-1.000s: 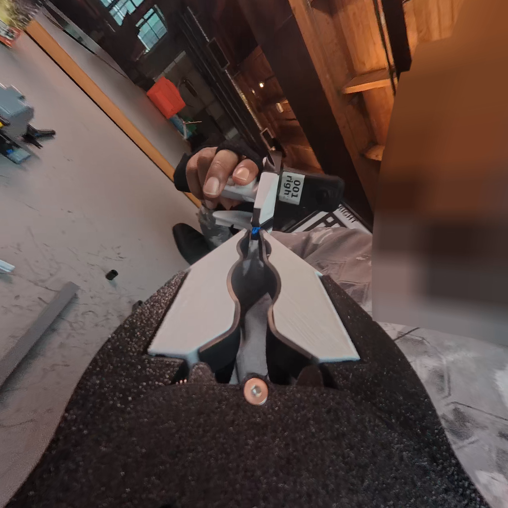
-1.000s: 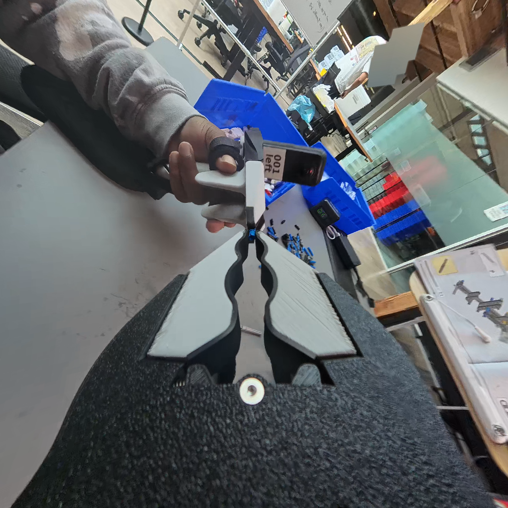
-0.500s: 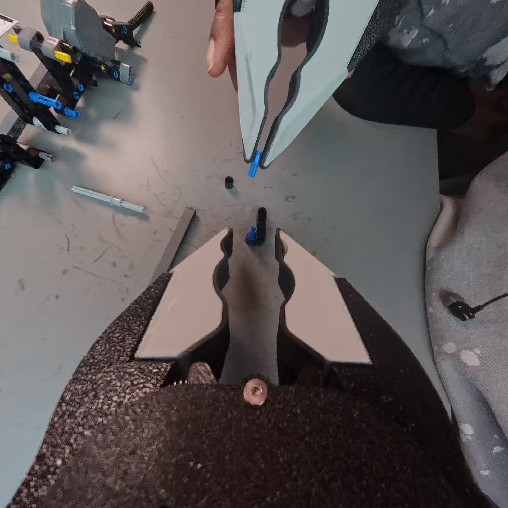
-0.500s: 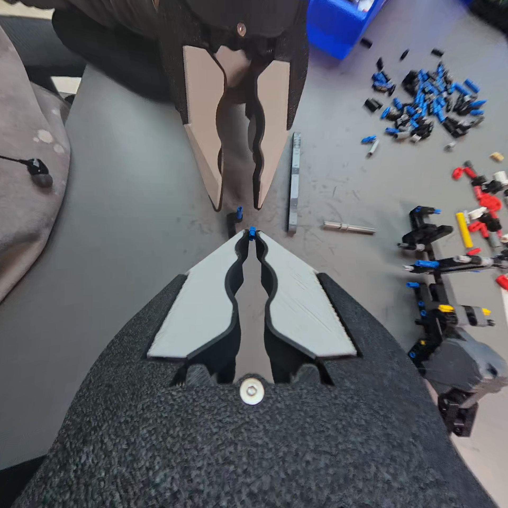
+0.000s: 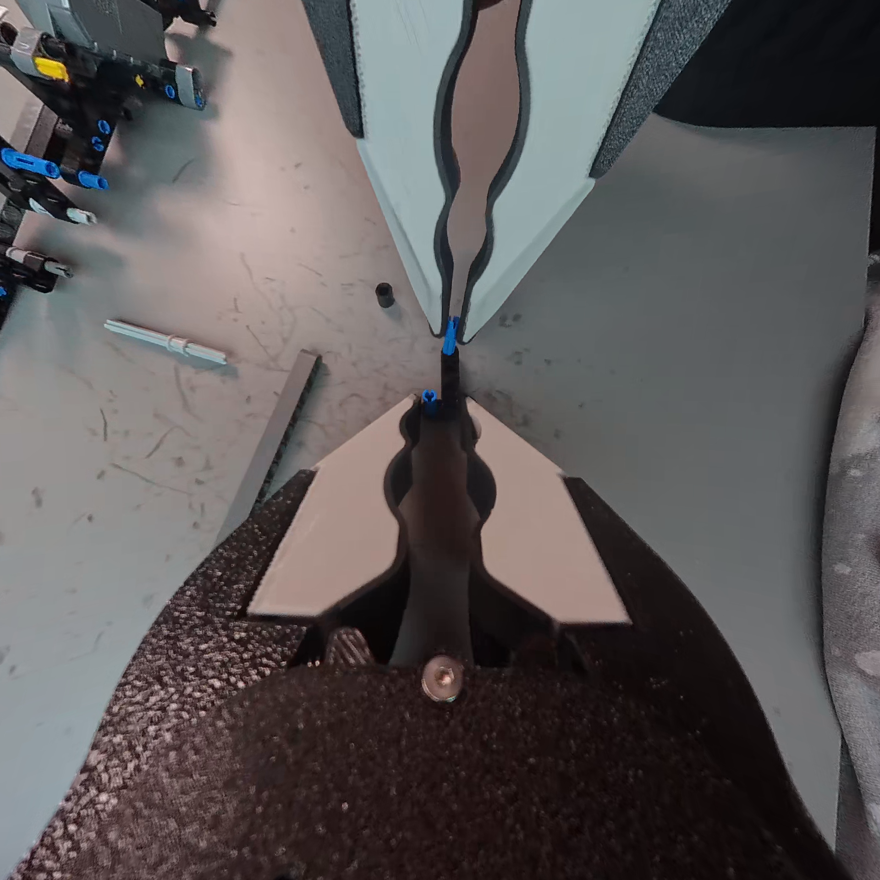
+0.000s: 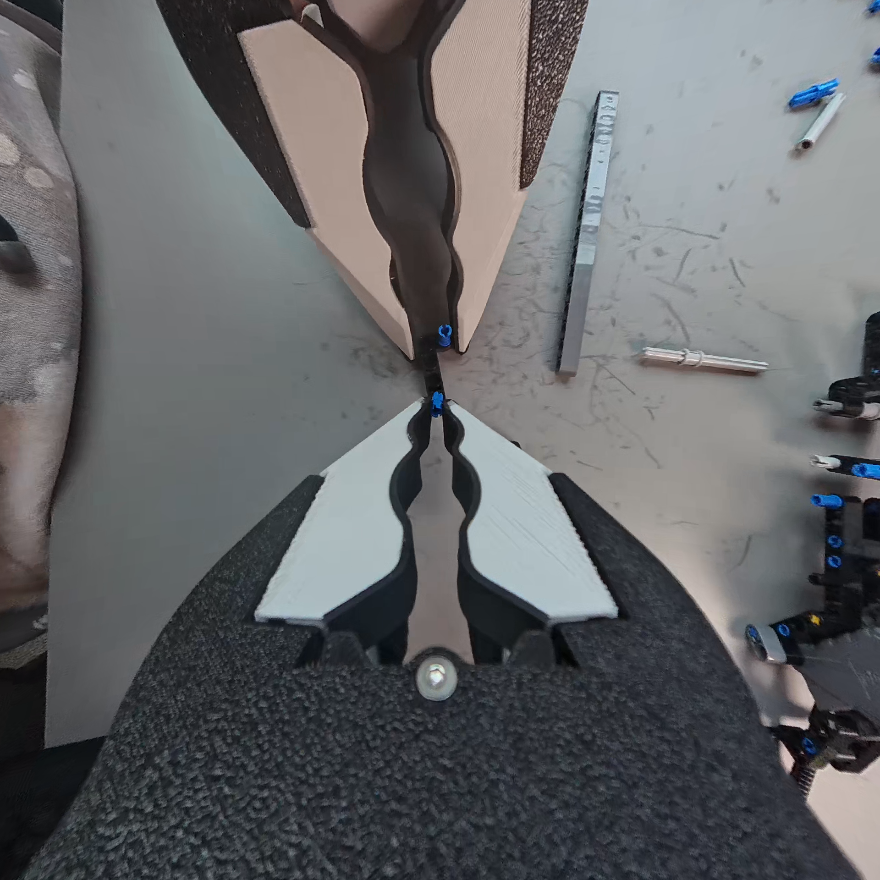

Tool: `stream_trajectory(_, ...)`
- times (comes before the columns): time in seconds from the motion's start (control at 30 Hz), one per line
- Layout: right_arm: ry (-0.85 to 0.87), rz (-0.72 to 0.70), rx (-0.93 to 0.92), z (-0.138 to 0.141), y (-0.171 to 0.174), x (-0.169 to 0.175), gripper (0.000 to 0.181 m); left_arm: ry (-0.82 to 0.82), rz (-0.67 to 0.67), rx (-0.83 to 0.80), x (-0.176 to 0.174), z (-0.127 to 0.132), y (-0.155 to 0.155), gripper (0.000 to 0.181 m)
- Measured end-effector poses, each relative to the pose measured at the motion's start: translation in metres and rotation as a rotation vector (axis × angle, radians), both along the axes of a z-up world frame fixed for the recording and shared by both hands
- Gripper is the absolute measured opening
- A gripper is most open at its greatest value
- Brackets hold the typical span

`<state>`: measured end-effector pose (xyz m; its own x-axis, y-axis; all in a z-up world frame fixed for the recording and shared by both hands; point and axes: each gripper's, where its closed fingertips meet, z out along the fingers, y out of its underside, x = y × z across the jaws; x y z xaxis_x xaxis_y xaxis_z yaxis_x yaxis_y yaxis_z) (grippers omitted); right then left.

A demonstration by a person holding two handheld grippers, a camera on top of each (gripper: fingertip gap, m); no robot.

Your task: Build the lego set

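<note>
A: Left claw point(image 5: 440, 405) state?
B: Clamped on a black lego piece point(image 5: 450, 376) with a blue pin point(image 5: 429, 399) at its side, above the grey table point(image 5: 666, 333).
A: Right claw point(image 6: 435, 405)?
B: Pinched together on a second blue pin point(image 6: 436, 403), tip touching the black piece's far end. Partial build point(image 6: 843, 547) lies at the table's right.
</note>
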<state>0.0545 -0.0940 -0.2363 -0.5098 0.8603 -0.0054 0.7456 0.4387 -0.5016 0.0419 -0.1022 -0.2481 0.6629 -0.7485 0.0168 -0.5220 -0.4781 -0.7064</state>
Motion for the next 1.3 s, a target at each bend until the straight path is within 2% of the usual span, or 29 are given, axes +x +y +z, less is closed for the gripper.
stream_trajectory(0.03, -0.011, -0.002, 0.002, 0.000, 0.000, 0.000, 0.004, 0.004, 0.002, 0.003, 0.000, 0.000, 0.000, 0.018)
stream_trajectory(0.2, -0.091, -0.013, 0.030, 0.000, 0.000, 0.000, 0.004, 0.007, 0.015, 0.002, 0.000, 0.000, -0.001, 0.018)
stream_trajectory(0.37, -0.189, -0.120, 0.047, 0.000, 0.004, -0.005, 0.004, 0.034, 0.057, 0.042, -0.005, 0.001, 0.003, 0.018)
stream_trajectory(0.57, -0.285, -0.154, 0.088, 0.000, 0.005, -0.007, 0.004, 0.051, 0.067, 0.052, -0.006, 0.001, 0.004, 0.017)
stream_trajectory(1.0, -0.443, -0.044, 0.147, -0.001, 0.003, -0.008, 0.004, 0.070, 0.020, 0.086, -0.006, 0.001, 0.003, 0.018)
stream_trajectory(1.3, -0.459, -0.073, 0.149, -0.002, 0.004, -0.006, 0.004, 0.074, 0.015, 0.083, -0.006, 0.001, 0.002, 0.018)
